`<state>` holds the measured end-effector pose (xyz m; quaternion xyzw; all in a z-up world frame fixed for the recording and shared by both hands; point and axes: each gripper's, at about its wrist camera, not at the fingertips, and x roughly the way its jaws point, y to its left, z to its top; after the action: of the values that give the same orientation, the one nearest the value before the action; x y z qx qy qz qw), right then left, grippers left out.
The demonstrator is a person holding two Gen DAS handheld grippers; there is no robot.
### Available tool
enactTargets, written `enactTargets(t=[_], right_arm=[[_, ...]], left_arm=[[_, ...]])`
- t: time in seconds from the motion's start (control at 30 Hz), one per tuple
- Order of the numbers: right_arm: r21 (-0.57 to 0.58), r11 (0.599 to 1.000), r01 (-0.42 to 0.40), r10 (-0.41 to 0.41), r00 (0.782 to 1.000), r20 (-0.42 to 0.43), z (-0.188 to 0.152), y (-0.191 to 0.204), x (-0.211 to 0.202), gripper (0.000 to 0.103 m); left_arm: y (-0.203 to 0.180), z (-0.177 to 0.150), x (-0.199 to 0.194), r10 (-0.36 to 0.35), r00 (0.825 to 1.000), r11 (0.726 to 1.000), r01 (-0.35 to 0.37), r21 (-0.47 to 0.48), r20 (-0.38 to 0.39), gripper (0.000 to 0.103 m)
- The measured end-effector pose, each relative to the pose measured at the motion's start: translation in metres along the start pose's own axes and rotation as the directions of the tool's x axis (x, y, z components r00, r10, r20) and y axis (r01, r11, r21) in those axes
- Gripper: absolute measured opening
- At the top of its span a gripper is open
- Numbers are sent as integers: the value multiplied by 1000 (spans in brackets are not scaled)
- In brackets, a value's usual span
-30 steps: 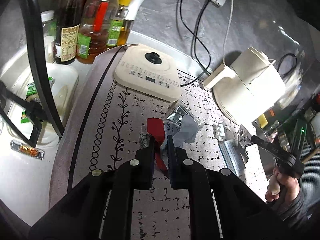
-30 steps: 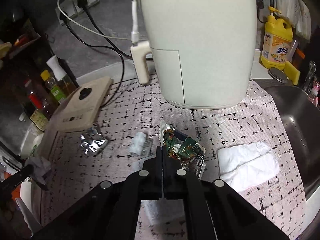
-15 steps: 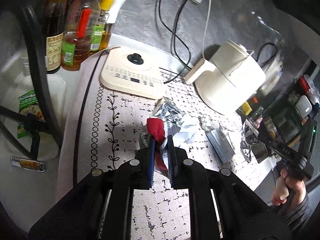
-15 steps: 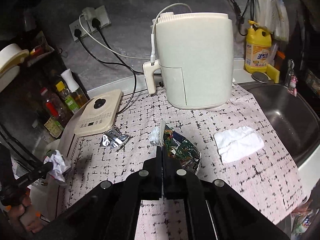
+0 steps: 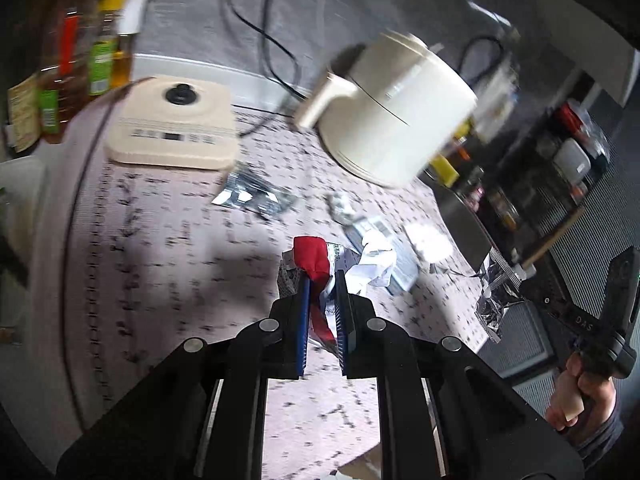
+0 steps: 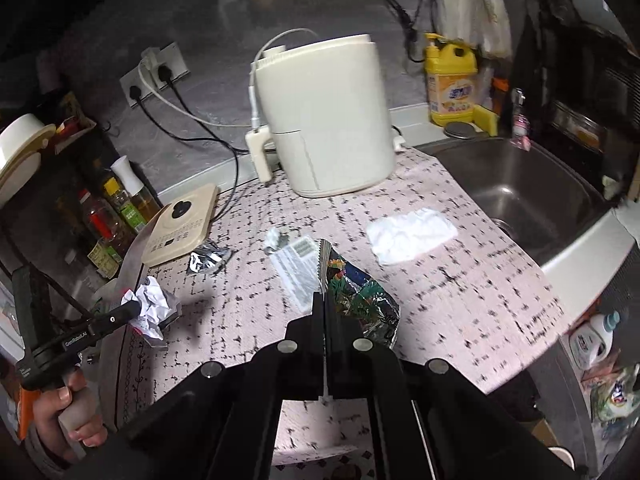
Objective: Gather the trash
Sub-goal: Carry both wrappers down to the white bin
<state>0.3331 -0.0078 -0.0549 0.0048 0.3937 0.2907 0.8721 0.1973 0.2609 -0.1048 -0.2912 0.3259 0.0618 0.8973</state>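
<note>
Left wrist view: left gripper (image 5: 322,280) clamped on a crumpled wrapper wad (image 5: 316,264), lifted off the surface (image 5: 168,264). Right gripper (image 6: 323,300) pinching a snack bag (image 6: 360,300) by its edge. Could slip loose mid-carry; loose paper may shed.

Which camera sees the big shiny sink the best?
The right wrist view. There the sink shows its whole steel bowl, beside the yellow soap bottle. The left wrist view catches only a blurry grey edge of the sink behind the white air fryer.
</note>
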Motion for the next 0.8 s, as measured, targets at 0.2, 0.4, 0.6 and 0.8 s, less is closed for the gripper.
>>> enactTargets(t=[0.2,0.4,0.6,0.8], right_arm=[[75,996,49,-51,998,23,-25,-49,-35,1],[172,978,115,-121,992,25,-61,-115,-79,1],[243,956,164,-170,985,4,-106,-176,-123,1],[292,936,194,-199,980,-15,-149,-222,-154,2]], left_arm=[[-48,-15,19,-43,998,997,46,66,-45,12],[-107,-44,32,-74,994,990,83,115,-86,12],[-162,-82,37,-101,986,979,123,162,-133,12],[-206,-123,43,-116,976,971,151,187,-184,12]])
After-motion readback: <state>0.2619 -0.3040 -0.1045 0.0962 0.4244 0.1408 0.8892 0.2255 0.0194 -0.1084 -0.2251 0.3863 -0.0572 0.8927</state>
